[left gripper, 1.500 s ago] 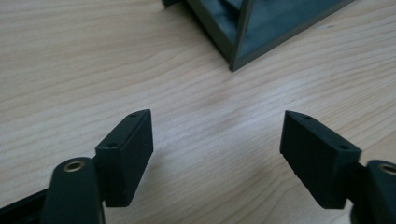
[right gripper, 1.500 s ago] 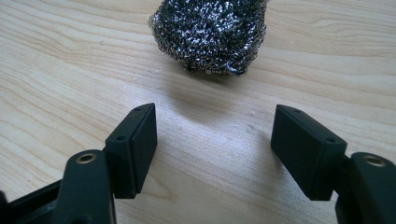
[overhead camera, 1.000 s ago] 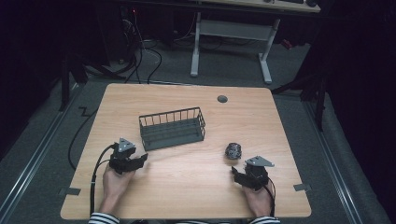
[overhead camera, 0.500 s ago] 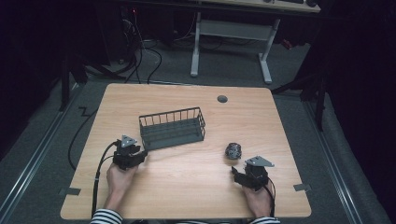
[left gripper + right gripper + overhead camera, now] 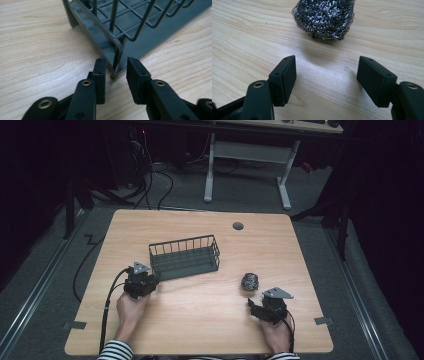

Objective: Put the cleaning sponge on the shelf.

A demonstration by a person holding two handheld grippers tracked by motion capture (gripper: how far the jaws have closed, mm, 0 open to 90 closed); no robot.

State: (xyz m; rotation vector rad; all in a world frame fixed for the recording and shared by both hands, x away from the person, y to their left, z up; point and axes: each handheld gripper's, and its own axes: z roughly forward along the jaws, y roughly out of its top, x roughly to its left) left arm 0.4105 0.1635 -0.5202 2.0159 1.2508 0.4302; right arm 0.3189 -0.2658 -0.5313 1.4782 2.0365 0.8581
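On the wooden table (image 5: 200, 320) stands 1 wire basket (image 5: 184, 257), dark grey, rectangular, with thin metal bars and a flat solid base; nothing lies inside it. My left gripper (image 5: 113, 75) is at the basket's near left corner. Its jaws have just been closing, and the rounded corner post is between them, but a small gap remains on each side, so they do not press yet. To the right of the basket, well apart from it, lies 1 steel wool scourer (image 5: 324, 18), a shiny ball of curled wire. My right gripper (image 5: 325, 81) waits just before the scourer, jaws apart, holding nothing.
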